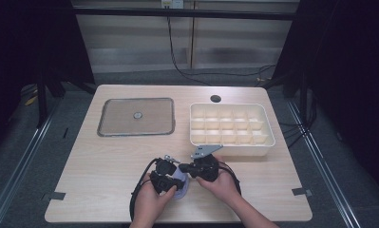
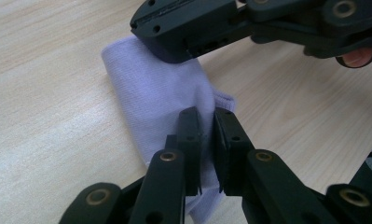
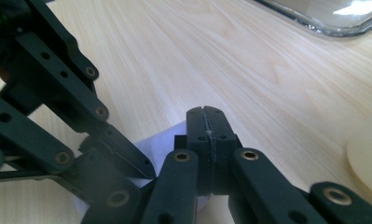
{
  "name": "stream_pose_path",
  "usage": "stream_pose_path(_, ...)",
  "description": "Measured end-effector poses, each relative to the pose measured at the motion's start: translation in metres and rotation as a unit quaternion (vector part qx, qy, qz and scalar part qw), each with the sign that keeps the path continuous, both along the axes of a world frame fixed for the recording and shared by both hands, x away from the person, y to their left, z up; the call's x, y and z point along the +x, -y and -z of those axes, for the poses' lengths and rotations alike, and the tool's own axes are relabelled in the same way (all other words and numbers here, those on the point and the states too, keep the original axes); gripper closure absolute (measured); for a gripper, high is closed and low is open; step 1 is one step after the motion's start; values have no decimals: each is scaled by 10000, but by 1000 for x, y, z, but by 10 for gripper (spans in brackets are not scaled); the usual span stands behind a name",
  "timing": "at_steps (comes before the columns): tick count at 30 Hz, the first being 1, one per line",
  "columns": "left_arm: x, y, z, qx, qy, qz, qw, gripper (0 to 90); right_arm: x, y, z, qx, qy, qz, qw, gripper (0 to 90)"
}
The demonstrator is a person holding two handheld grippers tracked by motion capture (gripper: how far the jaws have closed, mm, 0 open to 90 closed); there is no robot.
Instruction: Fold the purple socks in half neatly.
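Left gripper [image 2: 206, 140] pinches the lilac cloth [image 2: 160, 98] between its jaws; right gripper [image 3: 206, 135], jaws pressed together, nips its far edge

A wooden table [image 1: 106, 156] is seen — on its far left a flat metal tray [image 1: 136, 117] is laid, on its far right a cream compartmented box [image 1: 231, 128] — and a round hole [image 1: 215, 99] is cut beyond the box.
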State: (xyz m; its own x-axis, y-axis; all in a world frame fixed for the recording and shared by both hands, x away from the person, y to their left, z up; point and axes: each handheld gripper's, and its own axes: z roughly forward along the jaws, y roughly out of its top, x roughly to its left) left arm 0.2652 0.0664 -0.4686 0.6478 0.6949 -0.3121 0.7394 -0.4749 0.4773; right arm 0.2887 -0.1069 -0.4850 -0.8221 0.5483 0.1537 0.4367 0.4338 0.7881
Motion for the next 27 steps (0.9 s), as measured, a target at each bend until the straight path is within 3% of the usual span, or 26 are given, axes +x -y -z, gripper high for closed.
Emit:
stream_pose_path(14,-2,1,-1,-11,25,19,10000,774,6,1,11,-32,-193,84,9998,900)
stream_pose_path(27,1,-8,-14,-112,-242,79,9996,714,4,1,12,-67,-169,106,9998,900)
